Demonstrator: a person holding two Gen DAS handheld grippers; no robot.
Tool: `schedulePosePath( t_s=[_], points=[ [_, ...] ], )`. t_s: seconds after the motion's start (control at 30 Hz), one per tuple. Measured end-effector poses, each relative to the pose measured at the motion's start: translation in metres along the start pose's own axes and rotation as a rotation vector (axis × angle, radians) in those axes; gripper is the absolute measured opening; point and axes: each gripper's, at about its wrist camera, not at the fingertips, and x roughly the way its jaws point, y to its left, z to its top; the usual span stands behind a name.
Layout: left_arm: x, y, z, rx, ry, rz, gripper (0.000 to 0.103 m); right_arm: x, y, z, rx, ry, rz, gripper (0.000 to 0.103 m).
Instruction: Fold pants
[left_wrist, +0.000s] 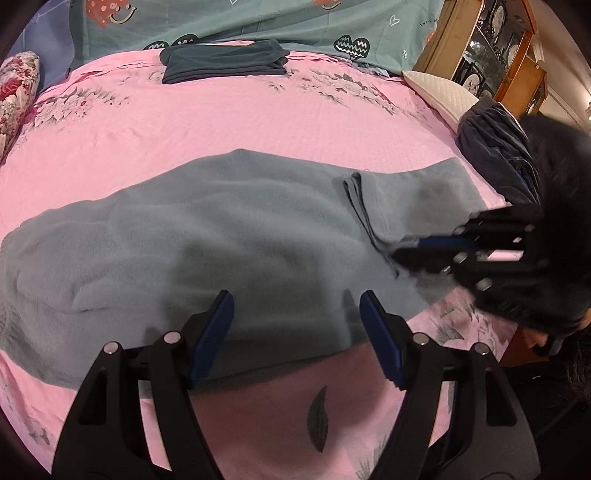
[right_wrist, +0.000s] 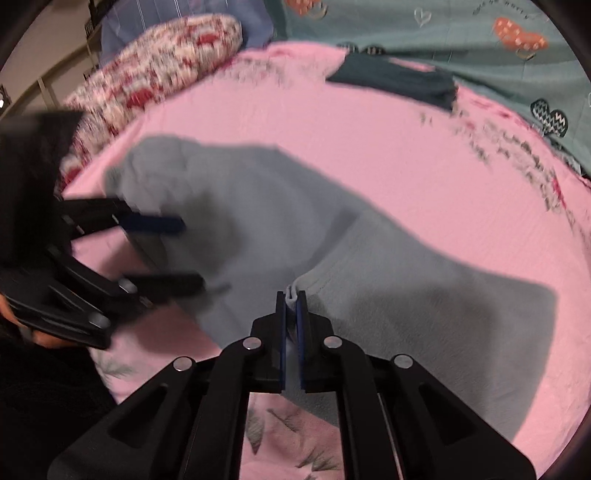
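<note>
Right tongs (right_wrist: 291, 295) pinching pants (right_wrist: 388, 295) hem

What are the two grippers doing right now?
Left gripper: open, holding nothing, above the grey pants.
Right gripper: closed, pinching a fold of the pants' hem.

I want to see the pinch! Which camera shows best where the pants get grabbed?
The right wrist view: the right gripper is shut on the grey pants, hem bunched between its fingers. The left wrist view shows that pinch blurred, from the side.
</note>
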Motion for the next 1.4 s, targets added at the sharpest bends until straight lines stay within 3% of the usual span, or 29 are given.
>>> schedulePosePath(
  t_s=[0.07, 0.1, 0.17, 0.27, 0.37, 0.5, 0.6, 0.77, 0.9, 1.0, 1.17, 1.23, 1.27, 1.3, 1.4],
  points=[
    [0.0, 0.0, 0.0, 0.002, 0.002, 0.002, 0.072, -0.001, 0.0, -0.003, -0.005, -0.009, -0.002, 0.009],
    [0.0, -0.001, 0.001, 0.004, 0.002, 0.003, 0.072, -0.005, 0.001, -0.003, -0.016, -0.01, -0.017, 0.023],
    [-0.001, -0.002, 0.002, 0.008, 0.002, 0.004, 0.072, -0.019, 0.005, -0.003, -0.04, -0.051, -0.032, 0.034],
    [-0.003, -0.008, 0.007, 0.016, -0.015, -0.008, 0.072, -0.047, 0.002, 0.002, -0.039, -0.117, -0.041, 0.034],
    [-0.003, -0.027, 0.018, 0.049, -0.031, -0.035, 0.072, -0.069, -0.032, 0.006, 0.085, -0.178, -0.072, 0.034],
    [0.001, -0.066, 0.032, 0.128, -0.058, -0.072, 0.073, -0.089, -0.093, -0.007, 0.278, -0.195, -0.165, 0.034],
    [0.018, -0.083, 0.039, 0.163, -0.049, -0.056, 0.075, -0.098, -0.122, -0.03, 0.358, -0.172, -0.184, 0.036],
    [0.052, -0.08, 0.039, 0.156, 0.03, 0.005, 0.073, -0.1, -0.105, -0.051, 0.26, -0.168, -0.158, 0.038],
    [0.029, -0.049, 0.032, 0.104, 0.007, 0.047, 0.075, -0.082, -0.064, -0.041, 0.129, -0.166, -0.058, 0.041],
    [0.013, -0.028, 0.026, 0.075, -0.003, 0.096, 0.075, -0.053, -0.027, -0.027, -0.011, -0.128, -0.073, 0.042],
    [0.019, -0.011, 0.015, 0.04, 0.024, 0.118, 0.075, -0.012, 0.003, -0.011, -0.104, -0.058, -0.1, 0.042],
    [0.023, -0.013, 0.013, 0.046, 0.027, 0.121, 0.075, -0.002, 0.004, -0.011, -0.102, -0.04, -0.109, 0.036],
    [0.023, -0.014, 0.012, 0.052, 0.022, 0.121, 0.075, -0.002, 0.001, -0.01, -0.082, -0.034, -0.082, 0.014],
    [0.023, -0.014, 0.012, 0.055, 0.02, 0.117, 0.075, -0.004, -0.003, -0.01, -0.061, -0.024, -0.062, 0.003],
    [0.02, -0.015, 0.014, 0.056, 0.013, 0.093, 0.075, -0.021, -0.013, -0.008, -0.01, -0.057, -0.023, 0.003]
  ],
)
